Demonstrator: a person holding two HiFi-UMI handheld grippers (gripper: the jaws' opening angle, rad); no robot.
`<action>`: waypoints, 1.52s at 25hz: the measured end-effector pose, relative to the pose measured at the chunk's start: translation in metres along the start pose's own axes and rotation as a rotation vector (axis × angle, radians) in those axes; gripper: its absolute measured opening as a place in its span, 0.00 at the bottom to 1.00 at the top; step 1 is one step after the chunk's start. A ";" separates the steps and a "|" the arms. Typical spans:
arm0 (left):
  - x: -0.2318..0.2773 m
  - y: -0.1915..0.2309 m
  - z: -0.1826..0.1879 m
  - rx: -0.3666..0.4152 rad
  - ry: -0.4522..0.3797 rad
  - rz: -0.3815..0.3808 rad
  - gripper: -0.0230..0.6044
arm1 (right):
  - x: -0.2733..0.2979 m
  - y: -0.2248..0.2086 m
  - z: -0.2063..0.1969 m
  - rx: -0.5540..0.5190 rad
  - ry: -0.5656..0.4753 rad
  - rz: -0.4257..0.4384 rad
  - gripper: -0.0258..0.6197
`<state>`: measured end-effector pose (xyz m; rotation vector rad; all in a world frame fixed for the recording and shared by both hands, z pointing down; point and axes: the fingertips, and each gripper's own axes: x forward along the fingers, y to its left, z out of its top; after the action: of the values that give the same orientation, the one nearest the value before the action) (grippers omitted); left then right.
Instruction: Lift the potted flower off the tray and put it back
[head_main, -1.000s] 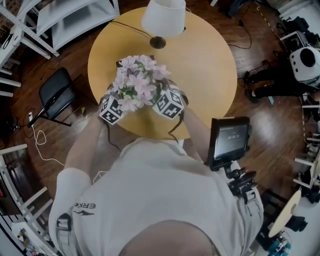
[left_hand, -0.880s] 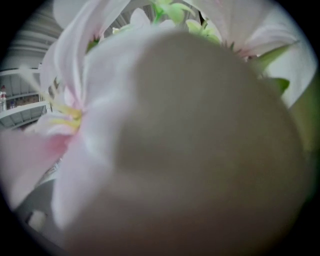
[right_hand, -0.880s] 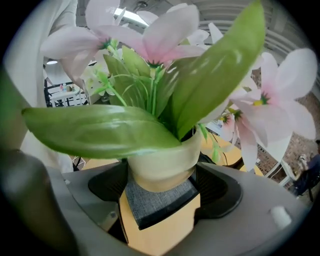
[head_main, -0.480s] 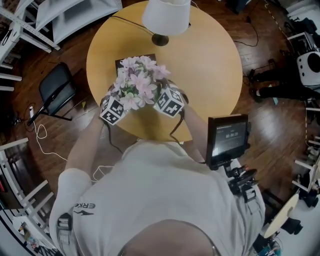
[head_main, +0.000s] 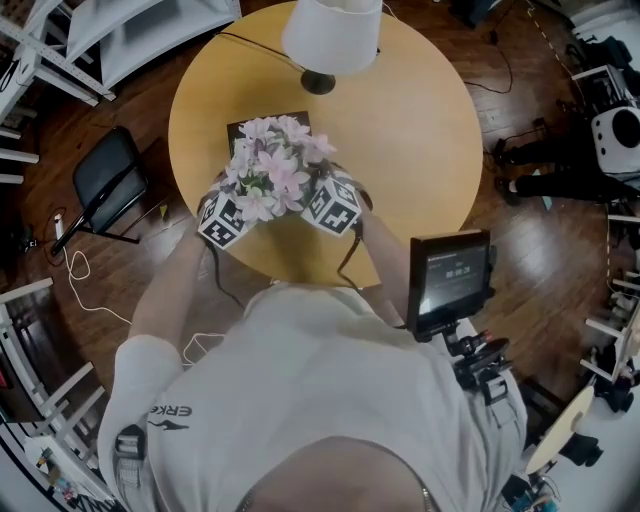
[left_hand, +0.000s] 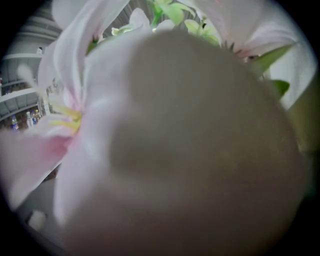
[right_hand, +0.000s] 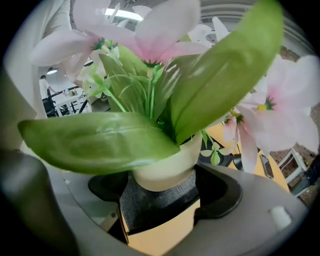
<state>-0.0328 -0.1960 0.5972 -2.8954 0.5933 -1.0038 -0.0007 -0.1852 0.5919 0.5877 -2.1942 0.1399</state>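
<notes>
Here, right gripper (right_hand: 161, 207) spread, flanking potted flower (right_hand: 162, 169)

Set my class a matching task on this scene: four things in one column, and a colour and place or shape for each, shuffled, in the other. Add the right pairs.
Things
1. lamp shade
2. tray
3. table
4. chair

Descriptions
a. black, on the floor left of the table
b. round and yellow
c. white, at the table's far side
d. dark, beneath the potted flower

Pairs: 1-c; 2-d; 3-b; 4-a.
</notes>
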 end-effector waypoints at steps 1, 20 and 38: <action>0.001 0.001 -0.001 0.001 0.004 -0.003 0.83 | 0.002 -0.001 -0.001 -0.001 0.007 -0.002 0.71; 0.010 -0.002 -0.014 0.007 0.017 -0.047 0.83 | 0.011 0.003 -0.009 0.064 0.004 0.034 0.71; 0.008 -0.004 -0.012 0.007 0.017 -0.020 0.84 | 0.009 0.001 -0.011 0.090 0.005 0.018 0.73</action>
<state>-0.0328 -0.1943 0.6123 -2.8949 0.5622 -1.0322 0.0015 -0.1842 0.6056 0.6163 -2.1976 0.2505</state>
